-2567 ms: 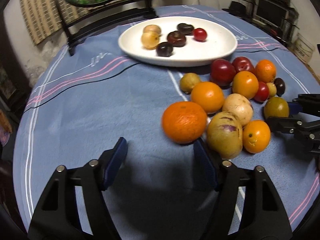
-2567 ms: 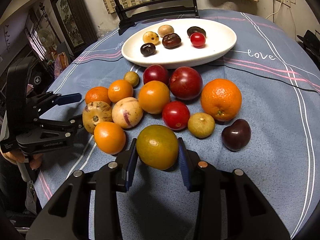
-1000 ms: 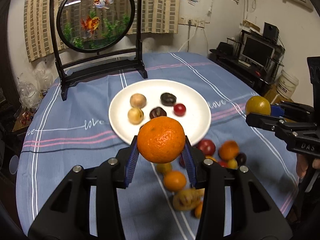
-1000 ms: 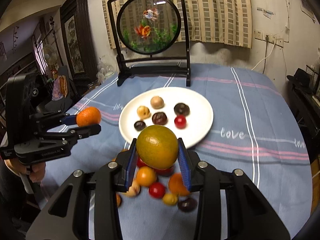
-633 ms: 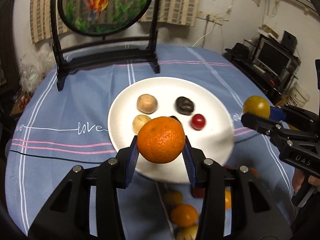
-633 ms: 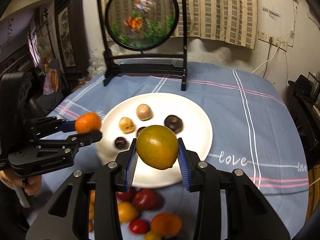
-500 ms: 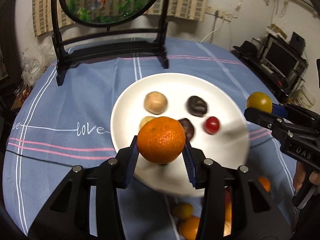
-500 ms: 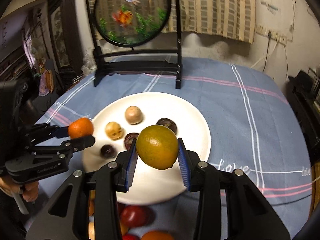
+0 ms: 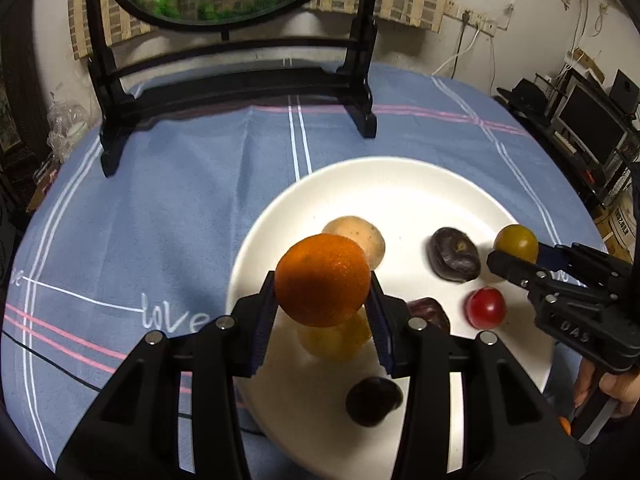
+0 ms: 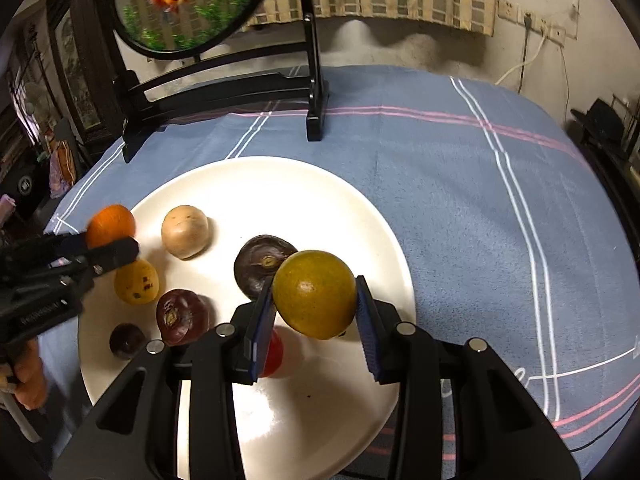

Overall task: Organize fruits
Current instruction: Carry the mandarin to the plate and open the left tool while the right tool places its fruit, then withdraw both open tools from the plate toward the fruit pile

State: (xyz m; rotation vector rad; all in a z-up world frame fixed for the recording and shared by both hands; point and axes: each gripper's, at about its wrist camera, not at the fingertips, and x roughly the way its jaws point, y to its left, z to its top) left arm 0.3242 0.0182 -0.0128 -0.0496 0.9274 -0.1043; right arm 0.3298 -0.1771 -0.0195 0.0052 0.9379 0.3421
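Note:
My left gripper (image 9: 322, 322) is shut on an orange (image 9: 323, 280) and hangs over the left part of the white plate (image 9: 384, 184). My right gripper (image 10: 314, 330) is shut on a yellow-green citrus fruit (image 10: 315, 294) above the plate's (image 10: 256, 180) right half. On the plate lie a tan fruit (image 10: 185, 231), a yellow fruit (image 10: 137, 282), two dark purple fruits (image 10: 260, 264) (image 10: 181, 316), a small dark plum (image 10: 127, 341) and a red tomato (image 9: 485, 307). Each gripper shows in the other's view, left gripper (image 10: 102, 246) and right gripper (image 9: 516, 258).
A black wooden stand with a round goldfish panel (image 9: 236, 92) stands at the back of the blue striped tablecloth (image 9: 160, 208). A hand (image 9: 608, 392) holds the right gripper's handle. Shelves with electronics (image 9: 588, 128) line the room's right side.
Both grippers lifted their fruit from the loose pile, carried it forward and sank over the plate. The pile has dropped out of view behind them.

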